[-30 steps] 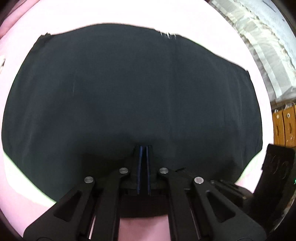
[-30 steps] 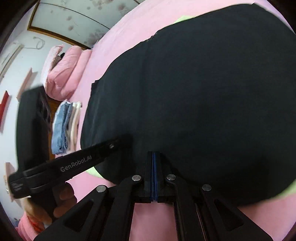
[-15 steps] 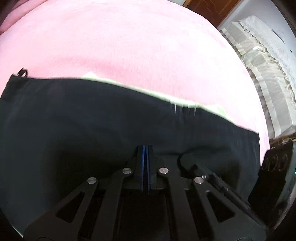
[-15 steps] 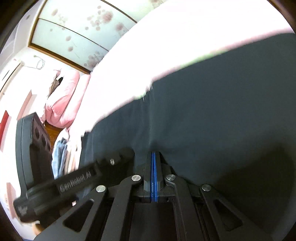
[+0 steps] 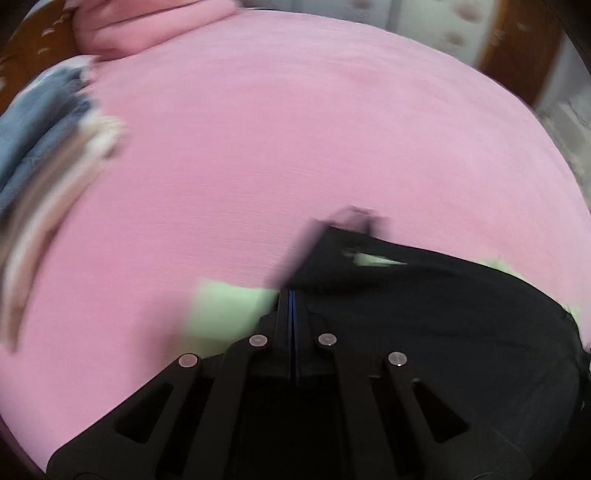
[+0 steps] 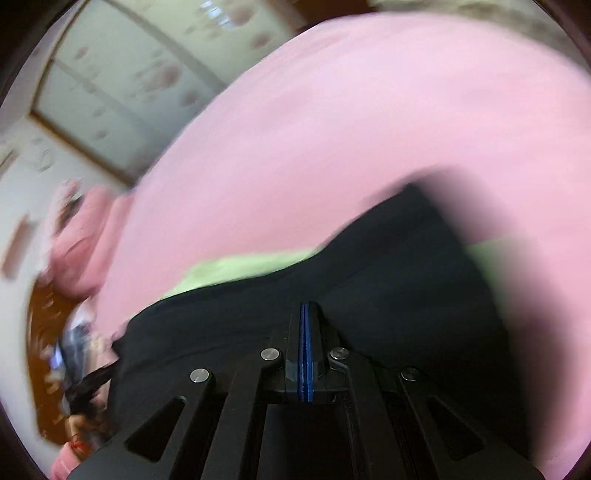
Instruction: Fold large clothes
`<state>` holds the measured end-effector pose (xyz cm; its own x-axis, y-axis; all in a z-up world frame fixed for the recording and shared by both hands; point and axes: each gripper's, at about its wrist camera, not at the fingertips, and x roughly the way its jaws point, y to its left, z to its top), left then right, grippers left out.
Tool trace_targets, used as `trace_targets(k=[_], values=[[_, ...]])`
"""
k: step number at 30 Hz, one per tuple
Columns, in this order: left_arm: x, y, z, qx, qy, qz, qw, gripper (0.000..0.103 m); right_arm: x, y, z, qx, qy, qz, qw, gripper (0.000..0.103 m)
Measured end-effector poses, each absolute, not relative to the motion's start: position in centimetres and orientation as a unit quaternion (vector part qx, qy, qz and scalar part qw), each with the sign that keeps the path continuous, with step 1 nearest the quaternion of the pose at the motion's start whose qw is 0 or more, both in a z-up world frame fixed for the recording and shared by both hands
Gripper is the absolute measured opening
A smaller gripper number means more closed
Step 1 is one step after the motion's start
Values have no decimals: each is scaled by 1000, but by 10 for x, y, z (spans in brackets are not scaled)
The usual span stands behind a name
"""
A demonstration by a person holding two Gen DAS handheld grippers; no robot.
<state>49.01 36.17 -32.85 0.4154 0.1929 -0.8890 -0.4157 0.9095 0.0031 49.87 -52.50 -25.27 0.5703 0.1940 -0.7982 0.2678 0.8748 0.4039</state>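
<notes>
A large black garment [image 5: 443,332] with a pale green underside [image 5: 229,306] lies on the pink bed [image 5: 295,129]. In the left wrist view my left gripper [image 5: 293,295] is shut on the black cloth's edge, and the fabric trails off to the lower right. In the right wrist view my right gripper [image 6: 304,308] is shut on the black garment [image 6: 388,295] too, with cloth bunched round its tips. A green strip [image 6: 240,269] shows beyond it. Both views are blurred by motion.
A stack of folded clothes [image 5: 48,147], blue and beige, sits at the bed's left side. Pink pillows [image 5: 147,29] lie at the top left by a wooden headboard. Flowered wardrobe doors [image 6: 122,85] stand behind the bed.
Both grippers have swept across the bed with the black cloth's edge still pinched. The views went from nearly all black fabric to mostly pink bedspread, and the folded stack has come into sight.
</notes>
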Motion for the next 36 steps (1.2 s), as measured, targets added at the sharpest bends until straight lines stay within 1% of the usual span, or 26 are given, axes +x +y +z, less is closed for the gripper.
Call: trace_targets(k=[1,3,4,5,6,8,9,11,12,13,14,15,18,19,21,26,27,28,31,32,34,36], values=[[486,376,-325,-94,511,204,830,1,493,-538,-246,229,461,-52,856,0],[476,391,-319,-116,511,201,827,1,482,-554,-229,171,459,-121,863,0],[477,381,-317,-132,513,198,825,1,477,-552,-222,136,460,-170,861,0],[472,363,-310,-151,511,184,826,1,472,-551,-218,139,458,-166,862,0],[462,348,-303,-165,502,152,836,1,468,-548,-213,169,457,-134,863,0],[446,320,-290,-185,492,72,848,1,477,-483,-210,219,455,-66,861,1],[443,303,-287,-196,498,23,844,1,477,-471,-206,244,455,-18,856,1],[437,260,-290,-228,528,-70,815,1,480,-417,-213,305,471,103,822,1],[435,245,-297,-236,542,-89,802,1,481,-388,-223,344,487,172,784,1],[434,227,-309,-227,569,-96,785,1,481,-369,-229,363,497,206,761,1],[432,217,-318,-200,587,-82,780,1,481,-342,-238,370,517,240,733,1],[430,209,-321,-171,588,-65,788,1,481,-318,-245,352,540,258,720,1],[426,220,-326,-132,574,-55,806,1,474,-294,-261,254,586,245,730,1],[423,223,-327,-117,577,-43,807,1,474,-296,-263,254,579,254,732,1],[421,239,-326,-85,579,-15,811,1,470,-327,-265,266,565,243,742,1],[416,291,-330,-135,581,-11,803,1,467,-456,-253,288,545,157,771,0],[413,295,-329,-134,578,-3,805,1,463,-484,-250,288,543,111,781,0],[409,297,-328,-125,577,6,807,1,458,-502,-247,283,540,84,788,0],[396,306,-325,2,567,117,815,1,428,-561,-234,248,534,-24,808,0],[391,318,-329,26,568,147,810,1,420,-585,-230,228,536,-64,810,0],[380,347,-336,14,577,170,799,1,411,-619,-229,196,549,-132,802,0],[369,372,-335,-11,589,169,790,1,402,-633,-229,236,537,-124,800,0]])
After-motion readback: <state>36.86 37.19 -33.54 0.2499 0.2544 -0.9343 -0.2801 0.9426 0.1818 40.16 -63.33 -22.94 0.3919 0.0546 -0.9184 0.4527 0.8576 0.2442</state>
